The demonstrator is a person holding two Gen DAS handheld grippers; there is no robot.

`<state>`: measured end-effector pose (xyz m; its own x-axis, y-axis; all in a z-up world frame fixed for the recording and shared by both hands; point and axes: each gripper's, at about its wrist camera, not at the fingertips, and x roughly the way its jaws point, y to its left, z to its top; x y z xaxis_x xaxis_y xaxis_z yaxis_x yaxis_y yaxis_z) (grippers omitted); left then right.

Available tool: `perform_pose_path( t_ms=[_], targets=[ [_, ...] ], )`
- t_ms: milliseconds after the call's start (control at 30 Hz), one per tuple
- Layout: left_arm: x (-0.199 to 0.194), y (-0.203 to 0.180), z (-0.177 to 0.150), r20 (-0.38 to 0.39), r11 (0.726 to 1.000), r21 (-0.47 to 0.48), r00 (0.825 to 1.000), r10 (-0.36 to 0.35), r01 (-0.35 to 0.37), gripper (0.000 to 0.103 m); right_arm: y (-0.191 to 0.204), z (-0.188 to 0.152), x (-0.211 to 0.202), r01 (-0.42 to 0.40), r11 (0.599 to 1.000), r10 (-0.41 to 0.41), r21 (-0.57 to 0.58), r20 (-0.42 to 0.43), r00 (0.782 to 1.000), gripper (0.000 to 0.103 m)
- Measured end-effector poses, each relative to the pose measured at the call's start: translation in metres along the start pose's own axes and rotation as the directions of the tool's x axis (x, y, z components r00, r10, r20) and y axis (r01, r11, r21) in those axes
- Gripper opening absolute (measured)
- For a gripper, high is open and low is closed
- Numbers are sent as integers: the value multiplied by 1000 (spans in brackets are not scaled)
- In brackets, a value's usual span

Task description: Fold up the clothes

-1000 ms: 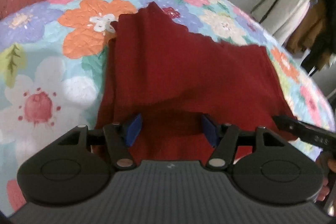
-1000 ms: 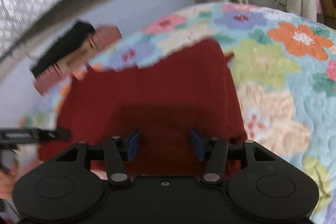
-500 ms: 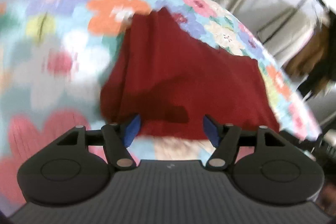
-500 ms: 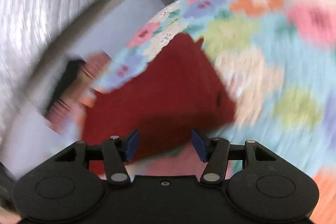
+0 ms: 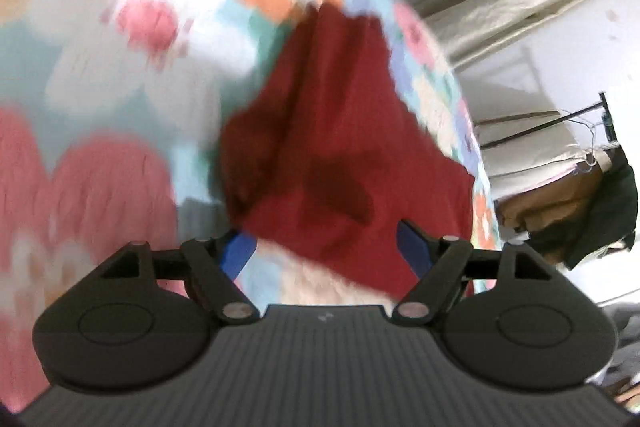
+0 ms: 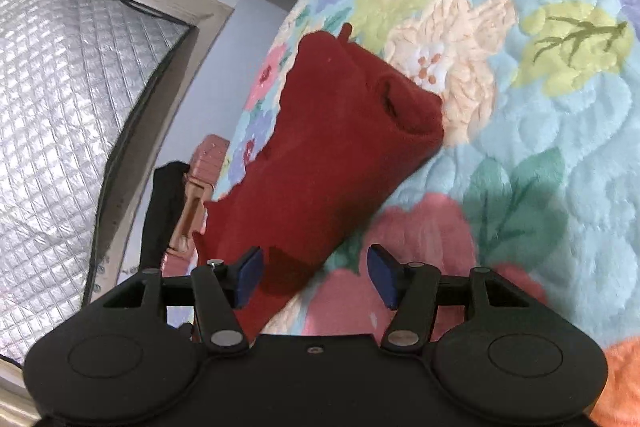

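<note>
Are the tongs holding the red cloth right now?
No. Both the left tongs and right tongs are open and empty; the red cloth lies loose on the flowery blanket.

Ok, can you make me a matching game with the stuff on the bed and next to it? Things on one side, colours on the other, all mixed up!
Things:
1. garment
2. suitcase
3. quilt
4. window cover

Colours:
A. shiny silver
B. dark red
C. flowers in many colours
D. pink

Pairs: 1-B, 2-D, 3-C, 4-A
</note>
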<state>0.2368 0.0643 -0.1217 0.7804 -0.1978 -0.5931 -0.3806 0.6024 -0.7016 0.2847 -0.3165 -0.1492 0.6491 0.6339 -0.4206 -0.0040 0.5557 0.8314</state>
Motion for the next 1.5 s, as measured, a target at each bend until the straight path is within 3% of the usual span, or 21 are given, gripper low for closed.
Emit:
perform_pose_path(
  t_ms=[67, 133, 200, 267, 367, 400, 467, 600, 700, 833, 933, 1000, 1100, 1200, 1267, 1300, 1367, 1433, 1500],
  targets=[
    [2, 8, 3, 51, 999, -23, 998, -21, 23, 72, -4, 0, 4, -7, 1000, 7, 2, 5, 1000, 65],
    [4, 7, 1, 88, 1000, -5, 996, 2, -1, 59, -7, 2, 7, -24, 1000, 23, 14, 28, 999, 65],
    [11, 1, -1, 98, 995, 79, 994, 47, -55, 39, -9, 8, 12, -23, 999, 22, 27, 43, 999, 66],
    [13, -1, -2, 106, 991, 119, 993, 43, -56, 37, -11, 14, 19, -21, 999, 18, 35, 75, 997, 66],
    [13, 4, 2, 96, 996, 83, 995, 27, -35, 34, -12, 20, 30, 3, 998, -9, 57, 116, 993, 63],
    [12, 4, 3, 95, 996, 81, 995, 32, -40, 29, -9, 22, 32, 17, 999, -23, 47, 125, 992, 57],
    [9, -3, 4, 124, 987, 119, 988, 91, -106, 25, -2, 24, 35, 44, 999, -44, 7, 146, 988, 27],
    [-3, -11, -4, 138, 975, 158, 981, 135, -157, 22, 33, 3, 5, 51, 984, -12, -168, 226, 974, 25],
    [-22, -15, -10, 117, 976, 152, 984, 137, -154, 21, 48, -14, -22, 116, 970, -62, -215, 242, 968, 25],
    [-54, -21, -29, 106, 972, 183, 986, 131, -149, 21, 30, -38, -62, 149, 986, -128, -79, 230, 965, 25],
    [-73, -21, -49, 89, 966, 208, 986, 140, -156, 21, 24, -69, -96, 136, 991, -129, -11, 248, 960, 25],
    [-81, -32, -64, 102, 937, 284, 978, 180, -203, 21, 30, -89, -119, 124, 992, -112, -24, 280, 954, 25],
    [-84, -44, -78, 117, 891, 380, 968, 220, -249, 21, 35, -99, -132, 189, 981, -170, -43, 275, 946, 25],
    [-85, -34, -72, 63, 918, 313, 970, 236, -244, 24, 23, -102, -131, 180, 984, -169, -17, 262, 950, 27],
    [-90, -32, -69, 36, 926, 269, 964, 264, -264, 34, 14, -105, -130, 170, 986, -164, 3, 259, 952, 30],
    [-94, -32, -67, 36, 925, 253, 958, 285, -284, 41, 8, -107, -129, 169, 985, -169, 21, 259, 951, 35],
    [-108, -39, -67, 95, 902, 260, 939, 331, -344, 42, -1, -109, -129, 169, 983, -181, 67, 247, 952, 40],
    [-126, -51, -70, 173, 898, 293, 942, 288, -329, 46, -6, -107, -129, 154, 982, -175, 107, 239, 955, 43],
    [-140, -61, -71, 192, 928, 323, 973, 129, -187, 52, -8, -103, -126, 137, 979, -171, 150, 239, 956, 53]
  ],
)
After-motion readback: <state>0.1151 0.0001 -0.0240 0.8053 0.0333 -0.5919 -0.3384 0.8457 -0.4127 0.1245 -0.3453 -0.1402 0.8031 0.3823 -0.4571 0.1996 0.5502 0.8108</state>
